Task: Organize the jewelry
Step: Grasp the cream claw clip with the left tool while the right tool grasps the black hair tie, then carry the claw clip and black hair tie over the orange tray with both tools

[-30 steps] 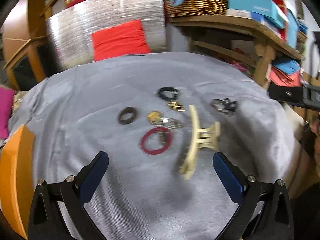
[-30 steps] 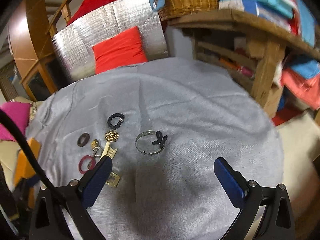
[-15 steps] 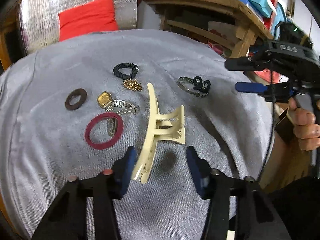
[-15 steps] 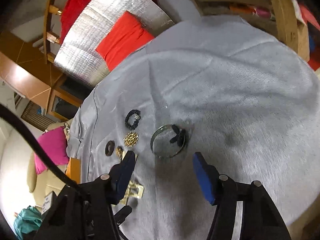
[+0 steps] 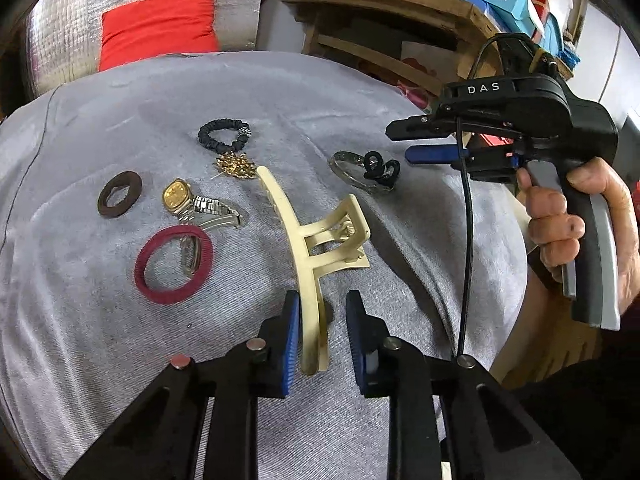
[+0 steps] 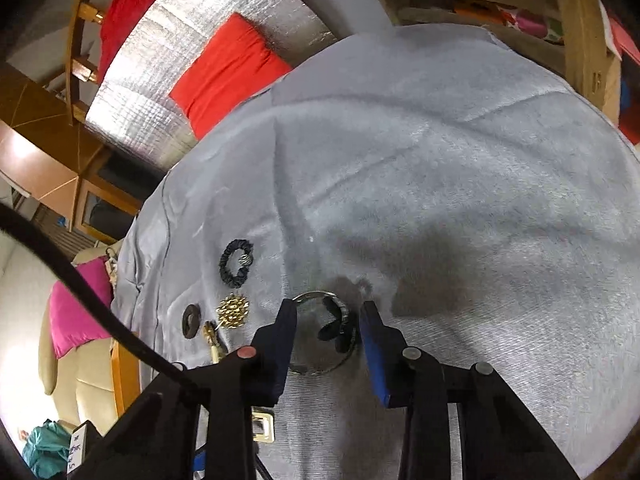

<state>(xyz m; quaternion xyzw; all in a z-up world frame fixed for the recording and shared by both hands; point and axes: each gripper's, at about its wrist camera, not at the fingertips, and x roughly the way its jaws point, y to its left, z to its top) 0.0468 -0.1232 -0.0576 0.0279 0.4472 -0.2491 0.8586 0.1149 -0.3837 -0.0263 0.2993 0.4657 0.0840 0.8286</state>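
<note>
**Both grippers line up on their pieces**

Left wrist view: our left gripper (image 5: 322, 334) straddles the near tip of the cream claw clip (image 5: 308, 248), pads parted, nothing gripped; its long axis runs straight away from us along the grey cloth (image 5: 120, 360).

Right wrist view: our right gripper (image 6: 326, 344), parted too, brackets the silver bangle (image 6: 324, 334) directly ahead.
</note>
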